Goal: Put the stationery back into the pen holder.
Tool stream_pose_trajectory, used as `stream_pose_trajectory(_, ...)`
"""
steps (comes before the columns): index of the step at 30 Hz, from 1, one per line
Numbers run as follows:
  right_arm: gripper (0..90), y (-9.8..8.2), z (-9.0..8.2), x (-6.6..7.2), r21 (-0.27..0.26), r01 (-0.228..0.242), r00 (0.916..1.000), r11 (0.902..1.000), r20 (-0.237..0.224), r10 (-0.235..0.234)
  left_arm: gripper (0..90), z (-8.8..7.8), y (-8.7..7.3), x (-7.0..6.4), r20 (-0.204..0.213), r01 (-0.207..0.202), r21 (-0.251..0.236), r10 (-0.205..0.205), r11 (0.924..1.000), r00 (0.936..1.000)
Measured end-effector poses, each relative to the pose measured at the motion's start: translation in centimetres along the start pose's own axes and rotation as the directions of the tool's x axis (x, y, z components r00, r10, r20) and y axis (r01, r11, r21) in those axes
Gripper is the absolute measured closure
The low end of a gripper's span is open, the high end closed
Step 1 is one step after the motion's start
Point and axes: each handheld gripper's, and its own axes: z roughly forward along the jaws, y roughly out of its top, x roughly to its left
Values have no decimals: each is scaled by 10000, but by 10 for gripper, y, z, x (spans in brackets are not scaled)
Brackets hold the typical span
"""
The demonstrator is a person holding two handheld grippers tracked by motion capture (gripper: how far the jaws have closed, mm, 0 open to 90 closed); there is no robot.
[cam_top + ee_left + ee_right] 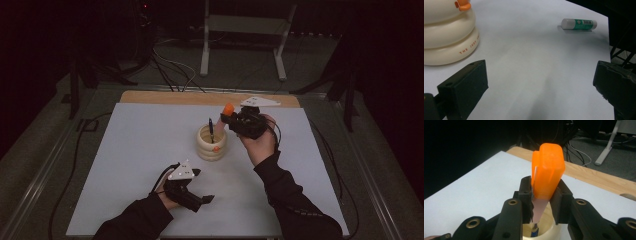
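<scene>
Over the cream ringed holder (211, 142) at mid-bench, my right tool (544, 197) is clenched on an orange-capped item (547, 173), pink tapered body pointing down into the holder's mouth. A dark pen (211, 129) stands inside. My left tool (202, 200) rests low near the front edge, released and holding nothing. A green glue stick (579, 24) lies beyond it.

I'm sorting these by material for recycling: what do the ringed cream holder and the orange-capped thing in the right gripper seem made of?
Cream holder: probably glazed ceramic or glossy plastic; smooth, softly shiny rings with printed lettering. Orange-capped thing: the cap looks like moulded, slightly translucent plastic with a matte sheen; its pale pink body looks like plastic too, though little of it shows.
</scene>
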Motion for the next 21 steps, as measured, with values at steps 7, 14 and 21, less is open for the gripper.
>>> stream_pose_trajectory(7, 725, -4, 13, -2, 290, 4, 10000, 9996, 32, -5, 2, 0, 0, 0, 3, -9, -10, 9, 10000, 10000)
stream_pose_trajectory(14, 724, -9, 23, -1, 509, -15, 10000, 9987, -36, 17, 2, 0, 0, 1, 23, -10, -21, 10, 10000, 10000)
stream_pose_trajectory(21, 722, -13, 33, 1, 806, -82, 9999, 9967, -101, 91, 3, 0, -1, 1, 45, -26, -74, 26, 10000, 10000)
